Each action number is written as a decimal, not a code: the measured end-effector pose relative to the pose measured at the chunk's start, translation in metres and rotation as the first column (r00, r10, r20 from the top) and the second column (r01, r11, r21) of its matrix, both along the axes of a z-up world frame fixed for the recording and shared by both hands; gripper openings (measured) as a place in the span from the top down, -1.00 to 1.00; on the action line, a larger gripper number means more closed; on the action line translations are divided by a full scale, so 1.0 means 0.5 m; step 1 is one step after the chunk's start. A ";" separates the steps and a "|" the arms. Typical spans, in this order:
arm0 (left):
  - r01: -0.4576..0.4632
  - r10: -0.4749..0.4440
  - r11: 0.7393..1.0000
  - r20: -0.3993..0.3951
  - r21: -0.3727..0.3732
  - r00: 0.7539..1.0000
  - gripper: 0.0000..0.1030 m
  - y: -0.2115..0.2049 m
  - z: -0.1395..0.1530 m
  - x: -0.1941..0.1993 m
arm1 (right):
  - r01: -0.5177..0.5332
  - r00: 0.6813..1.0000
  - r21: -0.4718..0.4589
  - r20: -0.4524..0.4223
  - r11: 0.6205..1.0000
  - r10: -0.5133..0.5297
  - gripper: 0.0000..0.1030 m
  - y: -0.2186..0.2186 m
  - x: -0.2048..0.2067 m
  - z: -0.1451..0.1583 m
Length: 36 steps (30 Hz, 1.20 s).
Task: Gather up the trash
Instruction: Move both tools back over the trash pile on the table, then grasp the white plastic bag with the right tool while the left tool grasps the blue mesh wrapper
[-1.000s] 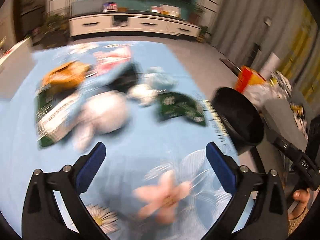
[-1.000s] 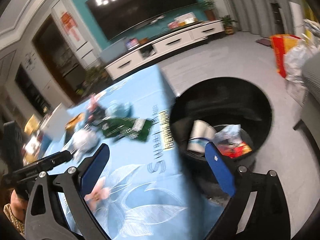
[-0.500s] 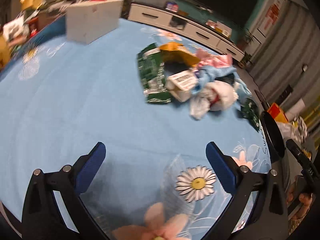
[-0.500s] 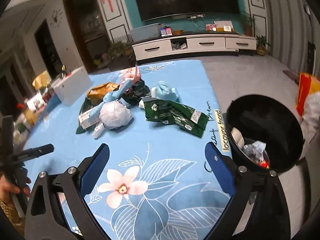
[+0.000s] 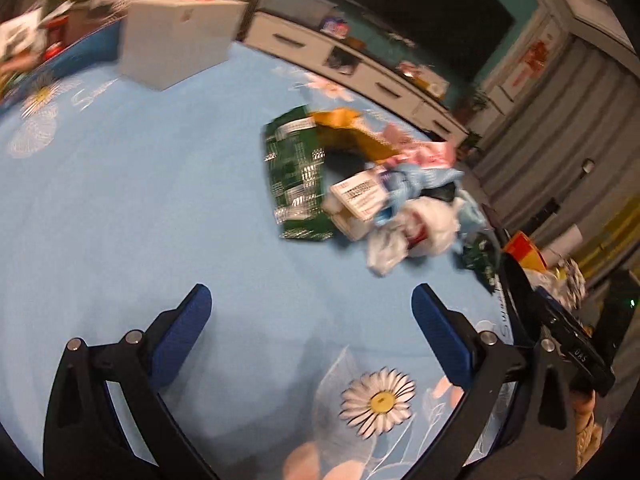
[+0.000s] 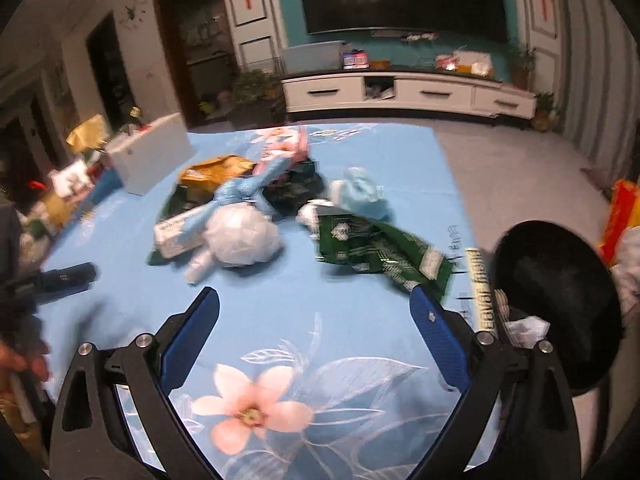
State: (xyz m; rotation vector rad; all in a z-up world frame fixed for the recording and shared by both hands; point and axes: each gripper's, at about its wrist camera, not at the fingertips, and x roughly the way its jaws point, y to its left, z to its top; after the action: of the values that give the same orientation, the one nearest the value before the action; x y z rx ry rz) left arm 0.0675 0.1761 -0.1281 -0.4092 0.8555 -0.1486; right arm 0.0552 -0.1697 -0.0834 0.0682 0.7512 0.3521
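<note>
A heap of trash lies on the blue flowered tablecloth (image 6: pixel 120 240): a white crumpled bag (image 6: pixel 240 236) (image 5: pixel 424 224), a green wrapper (image 6: pixel 380 252), another green packet (image 5: pixel 296 176), an orange bag (image 6: pixel 216 170) (image 5: pixel 348 132), a labelled carton (image 5: pixel 360 196) and light blue plastic (image 6: pixel 360 192). A black bin (image 6: pixel 560 288) stands off the table's right edge with some trash inside. My right gripper (image 6: pixel 314 320) hovers open over the cloth, short of the heap. My left gripper (image 5: pixel 310 316) is open over bare cloth, left of the heap. Neither holds anything.
A white box (image 5: pixel 176 40) (image 6: pixel 148 158) sits at the table's far left. Clutter lines the left edge (image 6: pixel 64 188). An orange bag (image 6: pixel 620 212) lies on the floor beyond the bin. A TV cabinet (image 6: pixel 400 92) stands along the back wall.
Both grippers swung from the bin side back over the table; the right view now faces the heap with the bin at its right, the left has drifted a little closer to the trash.
</note>
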 end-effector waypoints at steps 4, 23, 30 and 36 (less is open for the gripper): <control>0.075 -0.079 0.996 0.068 0.053 0.995 -0.94 -0.036 0.022 0.033 | -0.075 0.997 0.080 -0.019 0.994 0.076 -0.83 0.026 0.017 -0.005; 0.183 -0.190 0.979 0.080 0.092 0.978 -0.94 -0.055 0.007 0.128 | -0.201 0.975 0.050 -0.085 0.978 0.204 0.63 0.173 0.171 -0.078; 0.236 -0.244 0.968 0.096 0.090 0.965 -0.94 -0.099 0.019 0.143 | -0.129 0.992 0.094 -0.001 0.987 0.129 0.77 0.078 0.091 -0.019; 0.313 -0.328 0.941 0.112 0.131 0.938 -0.92 -0.181 0.036 0.181 | -0.020 0.998 0.165 0.063 0.986 0.010 0.77 -0.049 0.038 0.033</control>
State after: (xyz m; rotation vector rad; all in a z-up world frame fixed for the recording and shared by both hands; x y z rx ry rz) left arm 0.1577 0.0855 -0.1099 -0.1496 0.7905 -0.4243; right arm 0.0741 -0.1944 -0.0666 0.2079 0.6606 0.4293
